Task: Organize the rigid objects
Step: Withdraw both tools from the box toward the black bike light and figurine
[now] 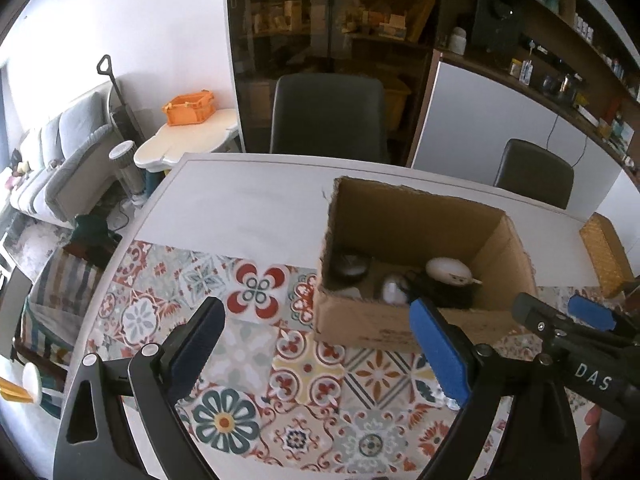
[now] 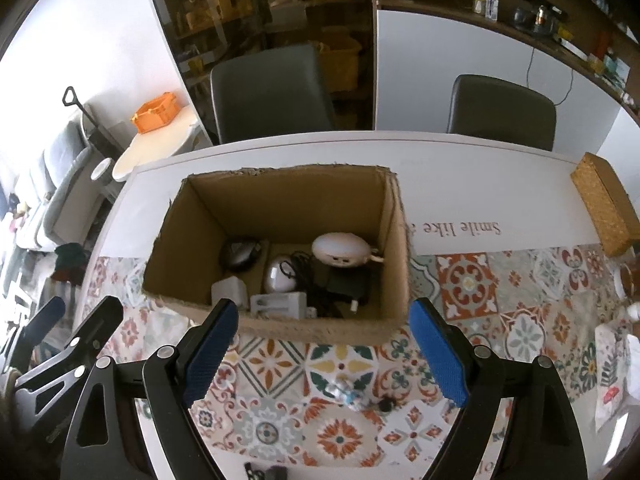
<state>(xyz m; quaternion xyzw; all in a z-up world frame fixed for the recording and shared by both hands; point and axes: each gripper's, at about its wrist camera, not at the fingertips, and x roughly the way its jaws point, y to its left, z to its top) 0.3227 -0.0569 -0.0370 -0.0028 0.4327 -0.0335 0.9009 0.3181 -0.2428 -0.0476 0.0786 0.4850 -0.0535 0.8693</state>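
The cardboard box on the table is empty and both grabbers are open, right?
Not quite. The cardboard box is not empty: the right wrist view shows a mouse, a white gadget and cables inside. Both the left gripper and right gripper are open.

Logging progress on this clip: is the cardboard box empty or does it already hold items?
Not empty. The cardboard box is open-topped and holds a dark computer mouse, a white oval device, a black adapter with cable and small white pieces.

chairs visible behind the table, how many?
2. One chair sits at the table's far edge in front of the glass cabinet; the second chair is further right, before the white panel. The fisheye edges may hide others.
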